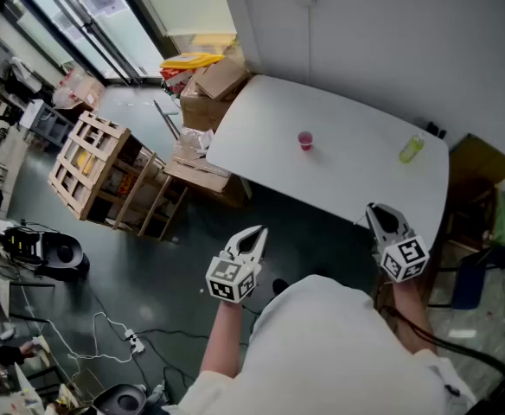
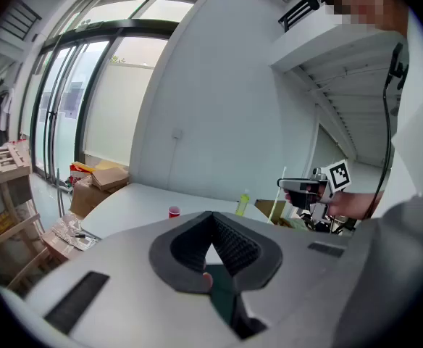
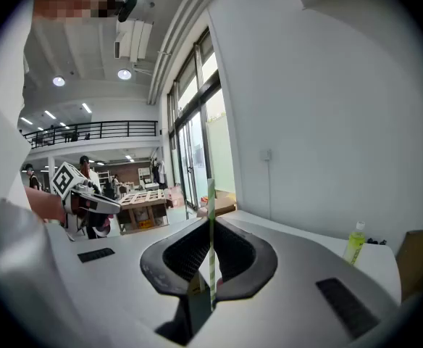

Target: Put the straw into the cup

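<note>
A small red cup (image 1: 305, 140) stands near the middle of the white table (image 1: 339, 171); the left gripper view shows the cup (image 2: 174, 212) far ahead. My right gripper (image 1: 374, 212) hovers off the table's near edge, shut on a thin green-and-white striped straw (image 3: 211, 223) that stands upright between its jaws. From the left gripper view the straw (image 2: 282, 196) shows as a pale line beside the right gripper (image 2: 298, 188). My left gripper (image 1: 255, 233) hangs over the floor short of the table, jaws together with nothing in them.
A yellow-green bottle (image 1: 411, 149) stands near the table's right end. Cardboard boxes (image 1: 214, 85) and a wooden crate (image 1: 97, 162) sit left of the table. A blue chair (image 1: 473, 279) is at the right. Cables (image 1: 105, 335) trail over the dark floor.
</note>
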Tool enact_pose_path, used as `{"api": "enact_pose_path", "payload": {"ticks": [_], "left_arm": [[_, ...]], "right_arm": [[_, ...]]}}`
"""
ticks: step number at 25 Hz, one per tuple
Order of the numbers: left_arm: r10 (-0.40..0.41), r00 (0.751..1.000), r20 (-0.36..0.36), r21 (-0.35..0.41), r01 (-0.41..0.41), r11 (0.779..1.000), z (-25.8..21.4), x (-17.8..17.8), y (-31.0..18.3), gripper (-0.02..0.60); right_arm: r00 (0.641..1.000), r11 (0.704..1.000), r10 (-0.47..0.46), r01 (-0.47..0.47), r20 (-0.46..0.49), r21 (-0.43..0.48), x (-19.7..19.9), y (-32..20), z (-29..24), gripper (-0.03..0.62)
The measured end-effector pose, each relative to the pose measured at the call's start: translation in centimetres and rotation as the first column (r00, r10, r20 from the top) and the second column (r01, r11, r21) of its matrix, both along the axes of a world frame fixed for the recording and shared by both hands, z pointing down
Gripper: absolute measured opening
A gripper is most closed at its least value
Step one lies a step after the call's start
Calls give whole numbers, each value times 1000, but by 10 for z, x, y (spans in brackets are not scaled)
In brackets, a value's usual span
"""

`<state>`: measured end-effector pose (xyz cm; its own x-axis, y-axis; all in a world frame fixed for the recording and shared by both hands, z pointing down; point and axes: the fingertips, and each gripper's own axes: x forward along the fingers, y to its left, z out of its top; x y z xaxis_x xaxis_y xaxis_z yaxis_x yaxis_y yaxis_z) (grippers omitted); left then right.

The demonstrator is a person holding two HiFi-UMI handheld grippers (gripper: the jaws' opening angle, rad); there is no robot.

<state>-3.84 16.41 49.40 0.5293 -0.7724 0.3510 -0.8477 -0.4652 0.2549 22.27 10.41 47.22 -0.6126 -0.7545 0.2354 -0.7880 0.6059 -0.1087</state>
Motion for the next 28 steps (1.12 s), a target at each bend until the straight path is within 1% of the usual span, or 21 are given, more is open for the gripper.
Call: {"api": "enact_pose_path", "payload": {"ticks": [12,15,20,28], "left_arm": [[0,1000,11,-2,0,1000,0,2,-2,3],[-2,1000,12,-4,2,1000,-2,4,-1,2],[-8,1000,15,-6,8,1000,-1,9,0,2],[-34,999,13,-11,35,999,2,28,3,2]], "right_arm": [[1000,1000,-16,16,9,3,-2,-1,1,43],[1000,1000,-12,12,26,3,0,-3,-2,43],[998,1000,2,-2,60,7,9,-6,-4,43],[998,1000,-12,11,56,5,33,-1,1,43]]}}
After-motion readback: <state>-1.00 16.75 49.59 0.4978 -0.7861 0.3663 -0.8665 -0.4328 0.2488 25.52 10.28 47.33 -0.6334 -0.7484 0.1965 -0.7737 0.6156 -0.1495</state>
